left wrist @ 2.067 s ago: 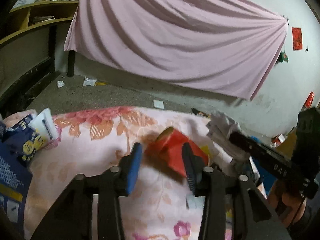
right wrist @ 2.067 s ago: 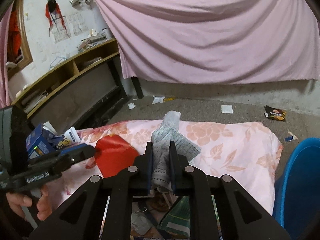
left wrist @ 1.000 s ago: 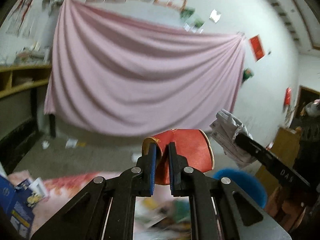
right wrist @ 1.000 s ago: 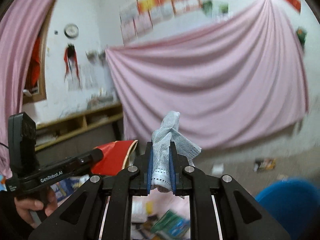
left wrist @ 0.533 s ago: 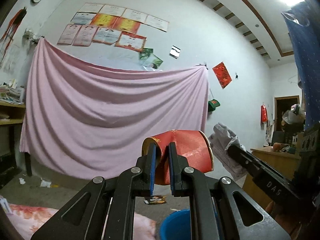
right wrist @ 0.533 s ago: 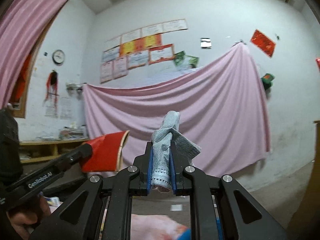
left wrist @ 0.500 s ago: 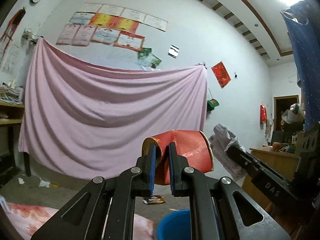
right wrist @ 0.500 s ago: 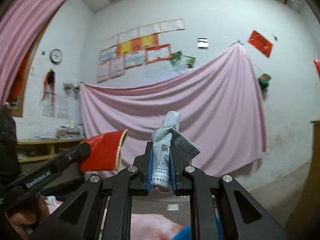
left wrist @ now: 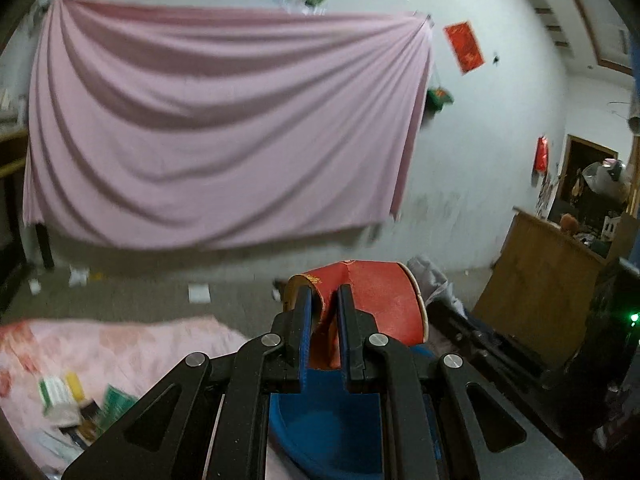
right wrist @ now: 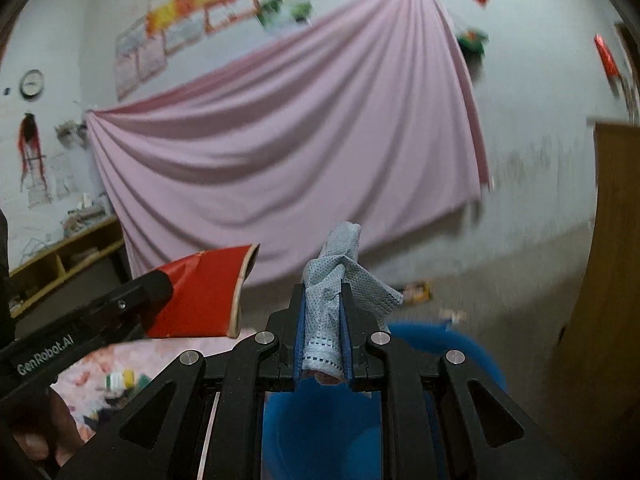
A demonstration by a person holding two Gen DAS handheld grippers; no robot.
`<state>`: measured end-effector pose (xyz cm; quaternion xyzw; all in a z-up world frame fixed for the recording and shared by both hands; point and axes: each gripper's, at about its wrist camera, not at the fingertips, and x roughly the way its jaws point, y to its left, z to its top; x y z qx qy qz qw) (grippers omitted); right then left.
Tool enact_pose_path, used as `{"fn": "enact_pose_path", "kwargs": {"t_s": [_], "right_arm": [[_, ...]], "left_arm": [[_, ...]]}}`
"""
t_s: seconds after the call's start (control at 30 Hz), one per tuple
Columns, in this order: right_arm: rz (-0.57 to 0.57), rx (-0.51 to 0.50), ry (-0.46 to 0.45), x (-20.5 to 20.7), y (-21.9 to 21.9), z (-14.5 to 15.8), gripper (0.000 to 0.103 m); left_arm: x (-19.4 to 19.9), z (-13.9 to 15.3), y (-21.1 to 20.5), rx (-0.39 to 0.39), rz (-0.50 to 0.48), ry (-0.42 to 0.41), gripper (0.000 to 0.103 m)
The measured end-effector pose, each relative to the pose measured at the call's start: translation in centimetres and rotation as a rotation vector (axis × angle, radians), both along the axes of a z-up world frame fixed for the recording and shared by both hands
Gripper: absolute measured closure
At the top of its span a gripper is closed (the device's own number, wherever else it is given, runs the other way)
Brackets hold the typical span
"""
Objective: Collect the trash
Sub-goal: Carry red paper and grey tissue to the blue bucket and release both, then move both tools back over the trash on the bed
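The red paper cup (left wrist: 372,304) is pinched by its crumpled wall between the pressed-together jaws of the left gripper (left wrist: 325,320), mouth rim turned to the right, held in the air above the blue bin (left wrist: 324,428). The grey-blue face mask (right wrist: 334,276) is clamped between the closed jaws of the right gripper (right wrist: 323,328), its free end sticking up past the fingertips, also over the blue bin (right wrist: 320,432). The right wrist view alone shows the left gripper from the side, at frame left, with the cup's open mouth facing the mask; the left wrist view shows only a grey scrap of the mask behind the cup's rim. It also shows the pink floral sheet (left wrist: 132,344) with packets lying on it at lower left, and a wooden cabinet (left wrist: 536,280) at right. Both grippers point forward and slightly down, side by side, toward the pink hanging cloth (left wrist: 208,128). Compared with half a second ago, both cameras have tilted downward: the bin now fills the lower centre of each view, floor and sheet are visible again, and the background is motion-blurred.
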<state>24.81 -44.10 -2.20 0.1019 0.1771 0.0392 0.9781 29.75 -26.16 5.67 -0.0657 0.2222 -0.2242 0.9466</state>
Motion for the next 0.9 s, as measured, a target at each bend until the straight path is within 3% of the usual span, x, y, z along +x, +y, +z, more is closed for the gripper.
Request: {"fn": "enact_pose_path", "kwargs": {"t_s": [0.17, 0.3, 0.37, 0.4, 0.6, 0.67, 0.73, 0.83, 0.9], "right_arm": [[0.001, 0.049, 0.101, 1.1, -0.7, -1.7, 0.087], [-0.001, 0.061, 0.131, 1.0, -1.0, -2.2, 0.082], [-0.004, 0.063, 0.134, 1.4, -1.0, -1.9, 0.076], [-0.004, 0.064, 0.137, 1.2, -1.0, -1.8, 0.075], [-0.003, 0.053, 0.125, 1.7, -0.7, -1.2, 0.073], [-0.002, 0.037, 0.111, 1.7, -0.4, -0.8, 0.071], [0.001, 0.03, 0.1, 1.7, 0.0, -0.4, 0.065], [0.017, 0.044, 0.083, 1.8, 0.5, 0.1, 0.053], [0.023, 0.046, 0.068, 1.7, 0.9, 0.5, 0.049]], "left_arm": [[2.3, -1.5, -1.0, 0.016, -0.008, 0.132, 0.093], [3.4, -1.9, -1.2, 0.012, -0.011, 0.177, 0.092], [3.5, -1.9, -0.9, 0.002, -0.009, 0.185, 0.083], [3.6, -1.7, -0.7, -0.007, -0.004, 0.186, 0.078], [2.9, -1.0, 1.4, -0.032, 0.035, 0.164, 0.078], [2.3, -0.3, 2.6, -0.037, 0.057, 0.14, 0.072], [1.6, 0.2, 3.6, -0.05, 0.079, 0.116, 0.063], [0.7, 1.0, 5.7, -0.058, 0.117, 0.086, 0.061], [0.0, 1.7, 7.1, -0.06, 0.145, 0.065, 0.052]]}}
